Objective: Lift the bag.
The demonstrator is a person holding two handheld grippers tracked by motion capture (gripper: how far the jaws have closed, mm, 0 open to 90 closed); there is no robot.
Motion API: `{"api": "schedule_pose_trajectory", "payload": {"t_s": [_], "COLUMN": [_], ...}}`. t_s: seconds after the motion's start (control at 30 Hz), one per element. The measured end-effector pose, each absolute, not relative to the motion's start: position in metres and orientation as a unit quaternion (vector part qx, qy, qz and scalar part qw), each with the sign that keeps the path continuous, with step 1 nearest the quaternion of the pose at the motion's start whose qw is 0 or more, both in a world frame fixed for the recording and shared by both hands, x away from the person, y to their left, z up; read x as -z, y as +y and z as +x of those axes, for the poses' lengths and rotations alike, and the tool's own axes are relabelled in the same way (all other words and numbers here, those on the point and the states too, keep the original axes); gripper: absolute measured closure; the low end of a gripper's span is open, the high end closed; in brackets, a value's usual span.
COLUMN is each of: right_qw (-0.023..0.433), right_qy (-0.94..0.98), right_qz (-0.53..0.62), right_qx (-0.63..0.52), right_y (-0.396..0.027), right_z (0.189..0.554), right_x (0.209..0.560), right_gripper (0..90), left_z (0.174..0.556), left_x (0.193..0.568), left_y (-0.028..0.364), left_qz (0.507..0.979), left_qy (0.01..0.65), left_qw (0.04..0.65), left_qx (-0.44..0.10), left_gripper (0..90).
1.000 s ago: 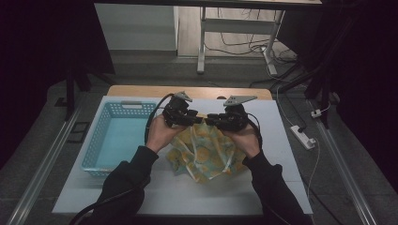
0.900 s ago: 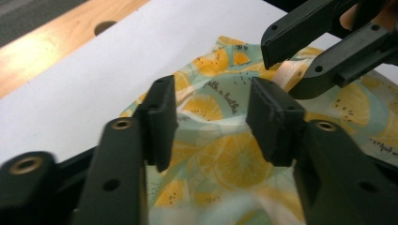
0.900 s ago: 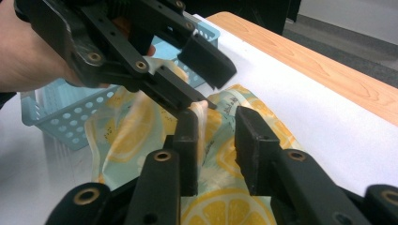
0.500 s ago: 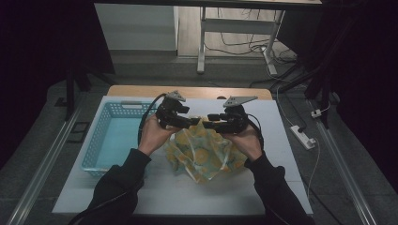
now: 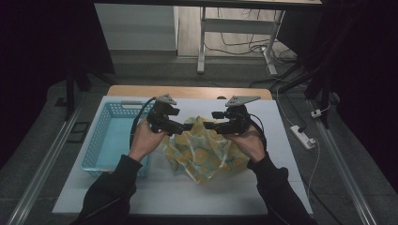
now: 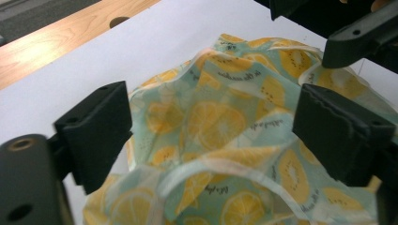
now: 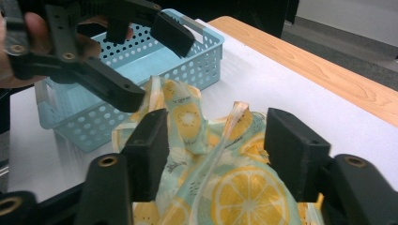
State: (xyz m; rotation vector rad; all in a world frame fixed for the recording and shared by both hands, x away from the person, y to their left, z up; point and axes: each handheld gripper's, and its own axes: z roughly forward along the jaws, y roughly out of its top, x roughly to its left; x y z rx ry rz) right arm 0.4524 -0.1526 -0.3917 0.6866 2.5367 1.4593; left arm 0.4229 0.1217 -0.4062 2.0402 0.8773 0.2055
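Both claws hang over the cloth with their jaws apart, and both have just been opening. Left claw (image 5: 180, 127) sits at about 10 o'clock from the middle of the white surface (image 5: 281, 140) in the high view, and in the left gripper view (image 6: 211, 126) its two black pads stand wide on either side of a raised fold, pressing on nothing. Right claw (image 5: 209, 125) faces it from 2 o'clock, tips pointing toward the left one; in the right gripper view (image 7: 216, 154) a pale strap of the cloth rises between its pads, which stand clear of it on both sides.

Going by size, the white surface comes first, lying on a wooden top (image 5: 187, 91) whose edge shows at 12 o'clock. Next is the blue basket (image 5: 105, 140), a perforated plastic one at 9 o'clock, just beside the person's left hand (image 5: 145, 140). Then the cloth (image 5: 206, 154), a pale green piece printed with yellow lemon slices, bunched in a loose heap at the centre of the surface, spreading toward 6 o'clock, between the two hands. Its upper folds stand up under the claw tips, and its left edge lies near the basket's right wall. The person's right hand (image 5: 248, 143) holds its tool at 3 o'clock of the heap.
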Motion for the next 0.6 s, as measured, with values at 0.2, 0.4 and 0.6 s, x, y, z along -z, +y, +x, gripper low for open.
{"api": "schedule_pose_trajectory", "payload": {"t_s": [0.2,0.4,0.6], "right_qw": [0.071,0.074,0.084], "right_qy": [0.841,0.841,0.846], "right_qz": [0.23,0.231,0.233], "right_qx": [-0.485,-0.483,-0.473], "right_y": [-0.155,-0.157,-0.16], "right_z": [0.447,0.44,0.435], "right_x": [0.39,0.39,0.395], "right_gripper": [31.1,20.1,8.3], "left_z": [0.41,0.397,0.384], "left_x": [0.407,0.41,0.419], "left_y": [0.134,0.141,0.145], "left_qz": [0.816,0.819,0.821], "left_qy": [0.35,0.341,0.334], "left_qw": [0.453,0.454,0.456], "left_qx": [-0.078,-0.075,-0.077], "left_gripper": [4.3,0.0,0.0]}}
